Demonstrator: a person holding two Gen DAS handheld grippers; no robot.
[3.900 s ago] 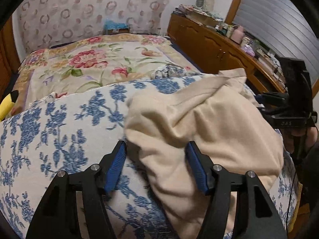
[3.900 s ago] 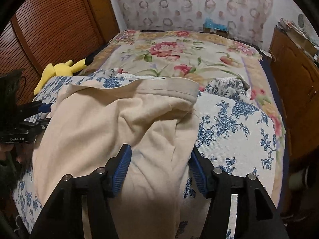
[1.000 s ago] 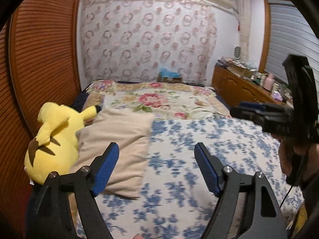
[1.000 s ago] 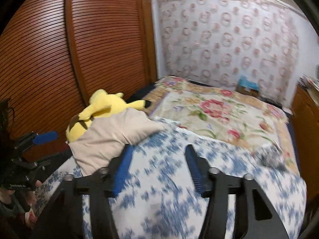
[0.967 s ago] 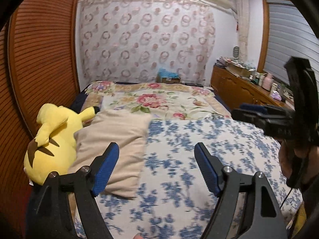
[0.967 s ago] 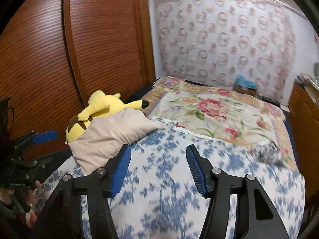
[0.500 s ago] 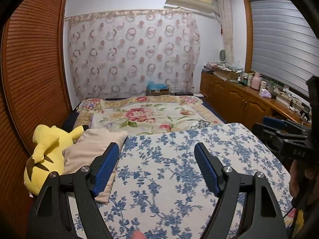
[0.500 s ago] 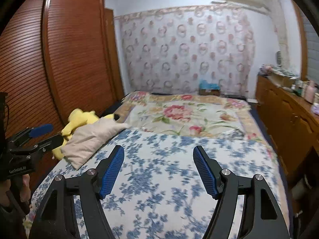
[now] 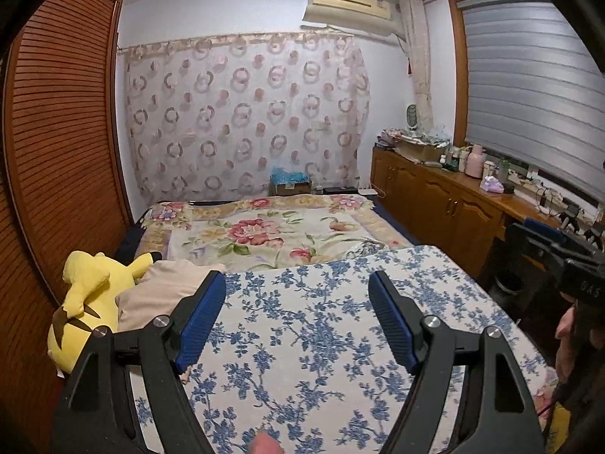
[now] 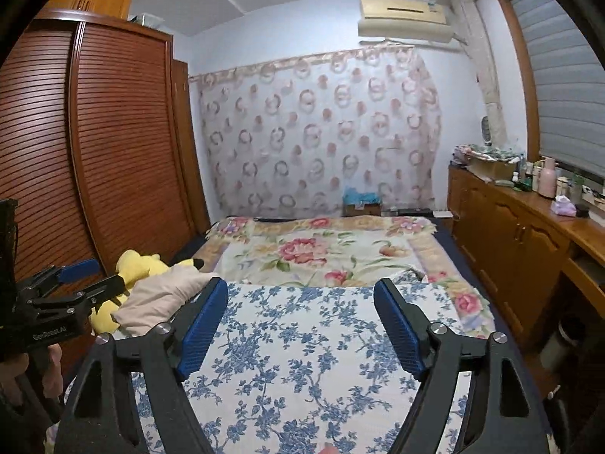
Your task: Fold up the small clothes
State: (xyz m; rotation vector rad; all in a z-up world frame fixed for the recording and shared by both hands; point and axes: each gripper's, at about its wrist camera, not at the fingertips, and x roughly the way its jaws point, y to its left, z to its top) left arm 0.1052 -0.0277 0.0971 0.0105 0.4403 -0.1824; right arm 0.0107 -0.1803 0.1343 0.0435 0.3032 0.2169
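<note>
Lying left of both jaws | folded beige garment (image 9: 159,287) (image 10: 159,299) | ungripped

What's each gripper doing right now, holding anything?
Left gripper: open, holding nothing.
Right gripper: open, jaws have just been opening, nothing between them.

The bed (image 9: 389,212) fills the middle of the room, its far half covered by a cream quilt with red flowers (image 9: 264,234). Nearer the cameras a white cloth with blue flower print (image 9: 321,340) lies spread flat over the bed, overlapping the quilt's near edge. At the bed's left side, next to the wooden wardrobe, a folded beige garment (image 9: 159,291) lies partly on the blue-print cloth. A yellow plush toy (image 9: 87,295) rests against the garment's left edge, touching it. At the quilt's near right edge a small bunch of blue-patterned fabric (image 9: 368,247) shows.
</note>
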